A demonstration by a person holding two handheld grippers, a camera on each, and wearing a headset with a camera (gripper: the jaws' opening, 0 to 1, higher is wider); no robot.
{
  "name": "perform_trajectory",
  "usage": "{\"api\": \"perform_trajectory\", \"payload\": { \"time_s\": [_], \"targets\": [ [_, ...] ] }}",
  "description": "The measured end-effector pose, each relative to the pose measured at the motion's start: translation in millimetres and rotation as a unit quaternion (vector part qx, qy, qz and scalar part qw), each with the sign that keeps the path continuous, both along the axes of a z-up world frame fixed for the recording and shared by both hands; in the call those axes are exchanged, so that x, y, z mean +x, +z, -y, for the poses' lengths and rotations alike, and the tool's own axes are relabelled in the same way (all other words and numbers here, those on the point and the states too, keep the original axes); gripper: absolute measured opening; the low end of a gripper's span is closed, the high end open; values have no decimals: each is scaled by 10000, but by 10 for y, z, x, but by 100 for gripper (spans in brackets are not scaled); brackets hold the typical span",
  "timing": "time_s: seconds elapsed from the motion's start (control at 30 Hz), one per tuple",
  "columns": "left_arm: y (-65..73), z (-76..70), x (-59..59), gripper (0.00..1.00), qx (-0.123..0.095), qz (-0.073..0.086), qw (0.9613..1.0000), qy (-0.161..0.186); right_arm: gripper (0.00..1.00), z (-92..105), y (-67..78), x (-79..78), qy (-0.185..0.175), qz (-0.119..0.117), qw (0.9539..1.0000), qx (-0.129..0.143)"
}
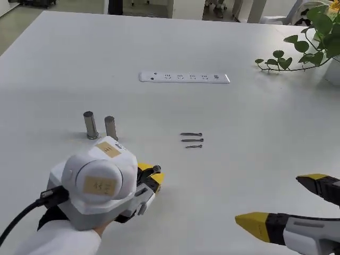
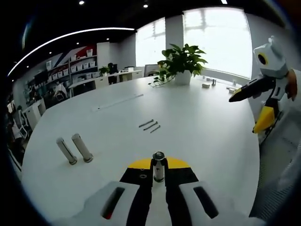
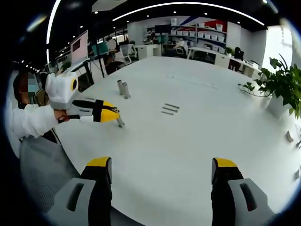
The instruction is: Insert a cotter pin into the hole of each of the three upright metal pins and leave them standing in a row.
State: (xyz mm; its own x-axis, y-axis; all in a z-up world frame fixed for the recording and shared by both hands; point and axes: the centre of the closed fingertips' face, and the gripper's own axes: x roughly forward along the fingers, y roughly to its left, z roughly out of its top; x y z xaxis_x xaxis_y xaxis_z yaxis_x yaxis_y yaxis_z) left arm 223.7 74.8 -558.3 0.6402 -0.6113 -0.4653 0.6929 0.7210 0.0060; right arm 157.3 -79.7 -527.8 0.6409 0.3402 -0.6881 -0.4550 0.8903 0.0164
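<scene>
Down at your lower left, the left gripper (image 1: 153, 176) was closed on one pin (image 2: 159, 166), its yellow jaws pinching the shaft just under the top. From the right gripper view that pin (image 3: 120, 123) hung below the jaws toward the table (image 3: 188, 141), roughly upright; whether its foot touched the surface could not be told.

Your right gripper (image 1: 277, 201) was low on the right with its jaws spread wide and nothing between them. Its own view showed the two yellow tips well apart over bare table, and the left gripper view showed it off at the right edge (image 2: 246, 113), equally wide.

Beyond the left gripper, the other two pins (image 1: 100, 126) stood upright just beside each other, a small gap between them. No cotter could be seen in them, though they were small in all views. The three cotters (image 1: 192, 140) lay flat in a tight stack of parallel lines near the table's middle, well apart from the pins and from both grippers.

Farther back a white power strip (image 1: 184, 77) lay across the table, and a leafy plant (image 1: 313, 37) sat at the far right corner.
</scene>
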Motion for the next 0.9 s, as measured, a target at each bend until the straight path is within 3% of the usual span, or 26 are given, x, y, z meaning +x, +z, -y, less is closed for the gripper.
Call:
{"api": "perform_trajectory", "payload": {
  "time_s": [0.17,0.23,0.27,0.57,0.73,0.83,0.9],
  "targets": [
    [-45,22,-31,5,12,-32,10000,-30,85,5,-2,-1,-20,3,10000,2],
    [-71,25,-45,5,76,-5,10000,-50,86,21,3,2,-60,13,10000,10],
    [-71,33,-48,5,102,91,9998,-126,86,36,3,0,-86,16,10000,7],
    [-60,52,-58,6,58,141,9998,-133,85,67,20,-8,-133,41,9999,22],
    [-42,42,-49,6,-49,26,10000,-57,85,62,14,-21,-118,28,9999,13],
    [60,49,-28,16,-251,66,9997,-21,85,55,19,-22,-111,34,9999,36],
    [97,43,-14,29,-233,66,9997,-40,85,58,18,-24,-111,27,9999,27]
  ]
}}
